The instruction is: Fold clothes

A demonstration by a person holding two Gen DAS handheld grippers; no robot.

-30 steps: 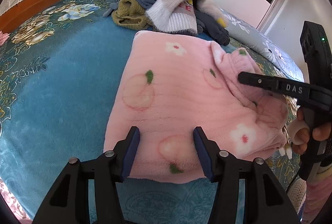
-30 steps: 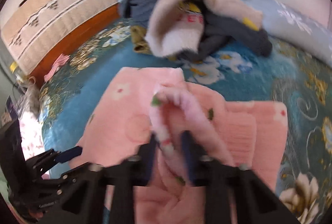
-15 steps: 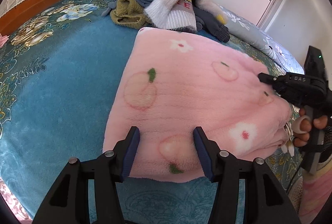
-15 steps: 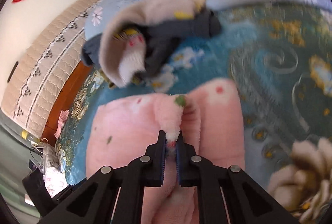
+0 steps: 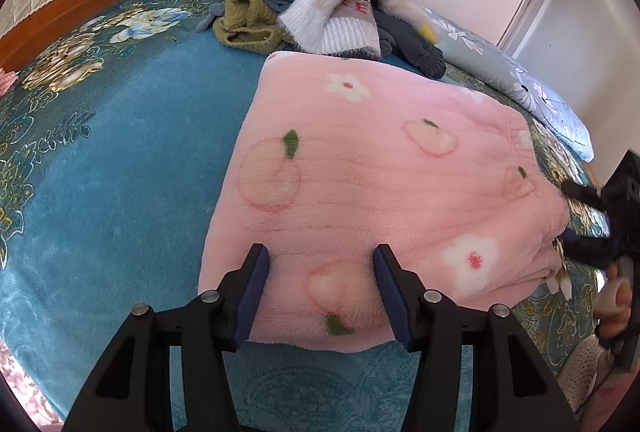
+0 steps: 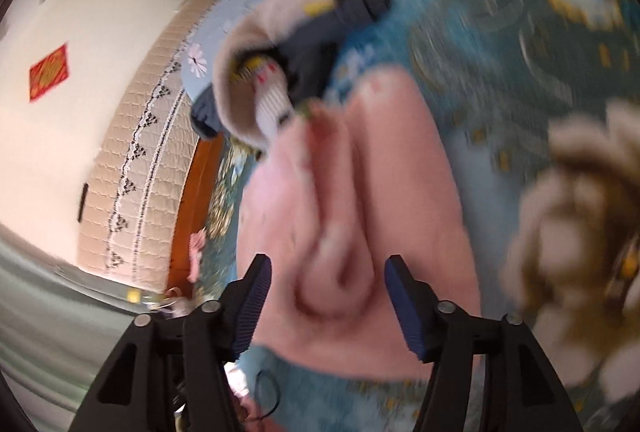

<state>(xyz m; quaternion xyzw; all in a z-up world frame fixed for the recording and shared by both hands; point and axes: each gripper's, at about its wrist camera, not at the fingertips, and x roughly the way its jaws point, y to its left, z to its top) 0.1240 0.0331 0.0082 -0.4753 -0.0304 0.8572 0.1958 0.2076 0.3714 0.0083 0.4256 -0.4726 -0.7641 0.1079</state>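
- Pink fleece garment (image 5: 360, 192) is seen folded flat on the blue bedspread (image 5: 120, 172).
- Left gripper (image 5: 320, 296) is held agape over its near edge; right gripper (image 6: 328, 296) likewise, nothing clamped.
- The near hem should be pinched squarely before the next fold is laid.

The right tool (image 6: 326, 296) has let go of the pink cloth (image 5: 372, 184) and opened wide; the cloth now lies flat.
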